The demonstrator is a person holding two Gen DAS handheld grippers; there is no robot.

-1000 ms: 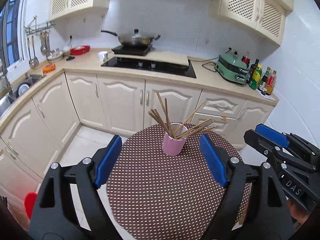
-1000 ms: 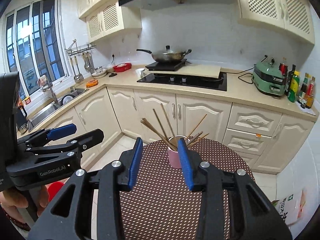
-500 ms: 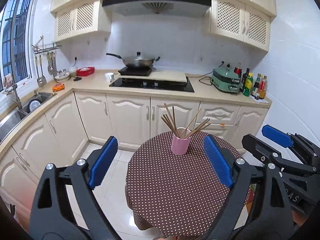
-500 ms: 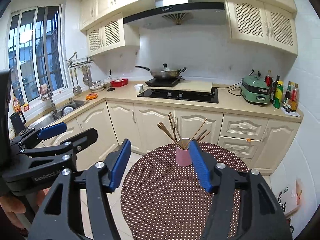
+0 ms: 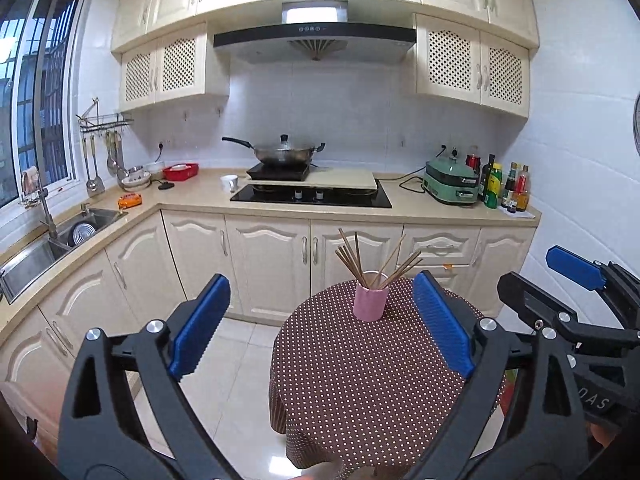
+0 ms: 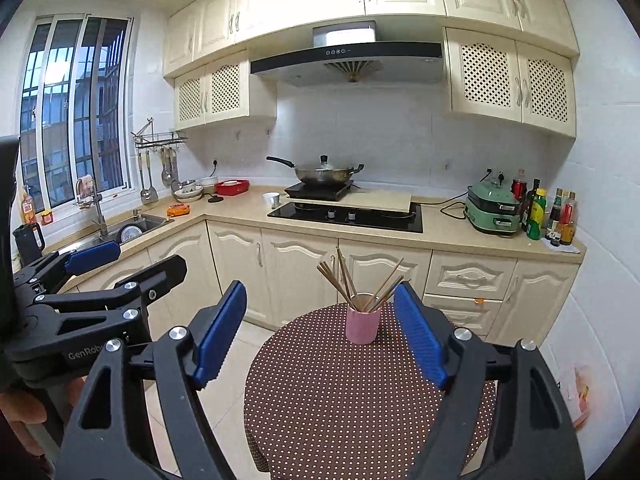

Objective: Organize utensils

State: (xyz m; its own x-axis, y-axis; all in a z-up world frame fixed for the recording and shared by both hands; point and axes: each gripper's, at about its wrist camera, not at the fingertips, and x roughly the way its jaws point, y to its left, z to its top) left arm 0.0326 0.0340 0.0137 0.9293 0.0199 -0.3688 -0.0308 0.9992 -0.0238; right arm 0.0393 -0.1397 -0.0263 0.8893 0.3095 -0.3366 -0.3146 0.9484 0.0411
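While both grippers hang above the table's near edge, the left gripper [image 5: 320, 332] and the right gripper [image 6: 320, 334] each have fingers spread wide, holding nothing. The chopsticks [image 5: 374, 258] stand fanned in a pink cup [image 5: 370, 302] near the table's [image 5: 360, 392] far edge.

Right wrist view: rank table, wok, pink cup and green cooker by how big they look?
1. Table, nearest.
2. Wok, counting its handle.
3. Green cooker, close to the wok.
4. Pink cup.
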